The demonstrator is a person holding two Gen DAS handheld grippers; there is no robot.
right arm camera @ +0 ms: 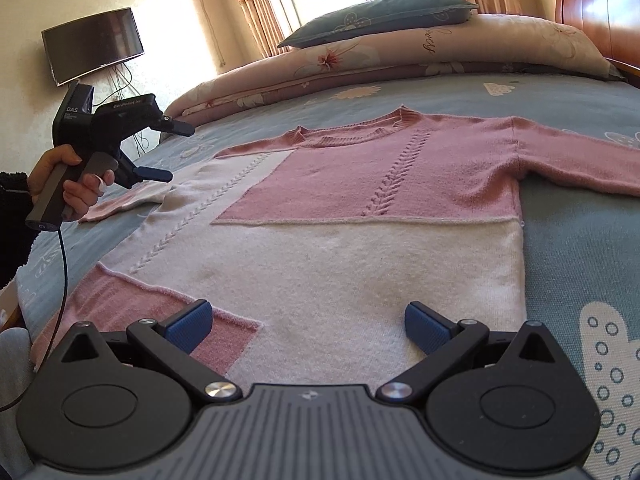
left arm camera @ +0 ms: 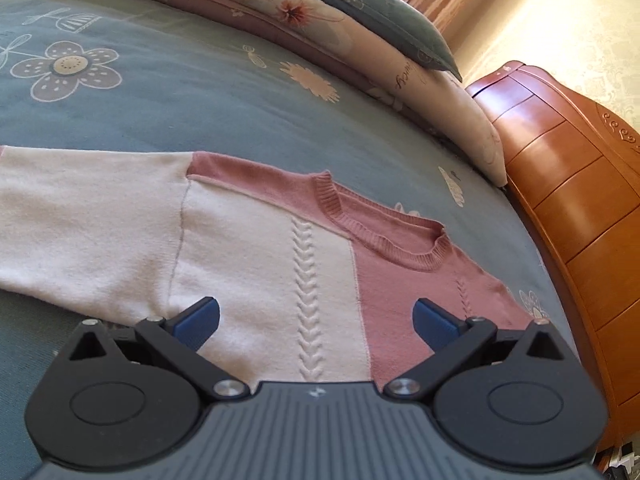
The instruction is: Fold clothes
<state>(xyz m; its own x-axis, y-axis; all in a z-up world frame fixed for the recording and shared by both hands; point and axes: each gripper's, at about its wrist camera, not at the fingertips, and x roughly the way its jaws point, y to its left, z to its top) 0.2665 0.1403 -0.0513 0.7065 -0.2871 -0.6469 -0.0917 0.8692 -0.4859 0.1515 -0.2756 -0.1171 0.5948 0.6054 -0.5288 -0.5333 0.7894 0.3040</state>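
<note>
Pink-and-cream sweater (right arm camera: 320, 216) spread flat, front up, on the blue floral bed (left arm camera: 168, 92), sleeves out to both sides, collar toward the pillows (right arm camera: 380, 16). Left gripper (right arm camera: 168, 152) held in a hand (right arm camera: 68, 184) above the cream sleeve (left arm camera: 80, 220), jaws spread, empty. Right gripper (right arm camera: 308, 326) over the hem, jaws spread, gripping nothing. Wooden headboard (left arm camera: 560, 168) beyond.
</note>
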